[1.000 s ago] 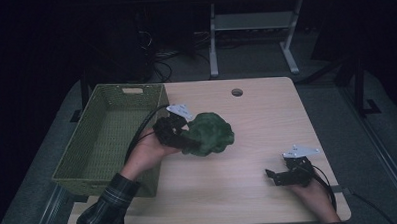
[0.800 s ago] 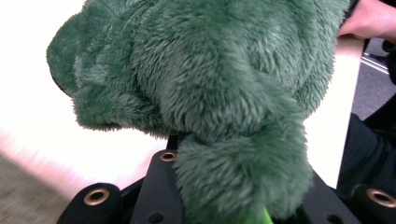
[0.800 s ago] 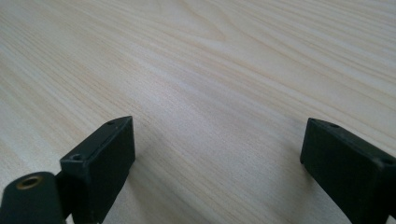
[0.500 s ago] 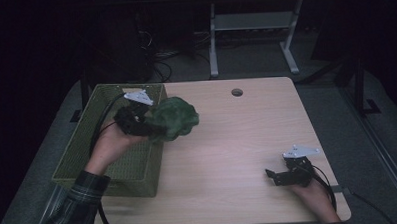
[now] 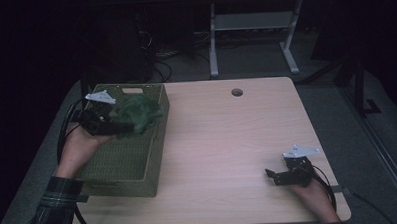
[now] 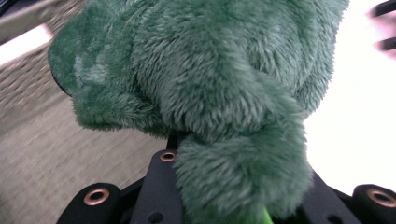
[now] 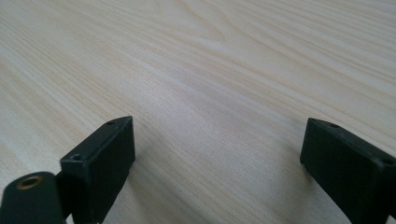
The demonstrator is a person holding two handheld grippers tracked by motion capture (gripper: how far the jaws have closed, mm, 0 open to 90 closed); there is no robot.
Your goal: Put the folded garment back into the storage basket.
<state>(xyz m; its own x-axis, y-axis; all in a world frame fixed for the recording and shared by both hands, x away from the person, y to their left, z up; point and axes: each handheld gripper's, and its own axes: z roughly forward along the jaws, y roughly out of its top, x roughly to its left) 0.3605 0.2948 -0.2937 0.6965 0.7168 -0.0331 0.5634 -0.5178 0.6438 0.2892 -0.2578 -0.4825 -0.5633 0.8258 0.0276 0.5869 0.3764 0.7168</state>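
A fluffy dark green plush toy [image 5: 136, 114] hangs over the green woven basket [image 5: 119, 162] at the table's left, and my left gripper [image 5: 118, 126] is shut on it. In the left gripper view the plush toy [image 6: 210, 93] bulges out between the black jaws, with the basket's weave [image 6: 56, 154] blurred behind it. My right gripper [image 5: 274, 174] rests low on the wooden table [image 5: 227, 141] near its front right corner. Its jaws stand wide open over bare wood, with nothing between the fingers [image 7: 100, 163].
The basket takes up the table's left side, its far rim [image 5: 130, 87] with a handle slot. A small round hole [image 5: 237, 92] sits near the table's far edge. Cables trail from both grippers. Table legs and cables stand on the dark floor beyond.
My left gripper has carried the green plush toy leftward from the middle of the table to above the basket. The right gripper has stayed where it was.
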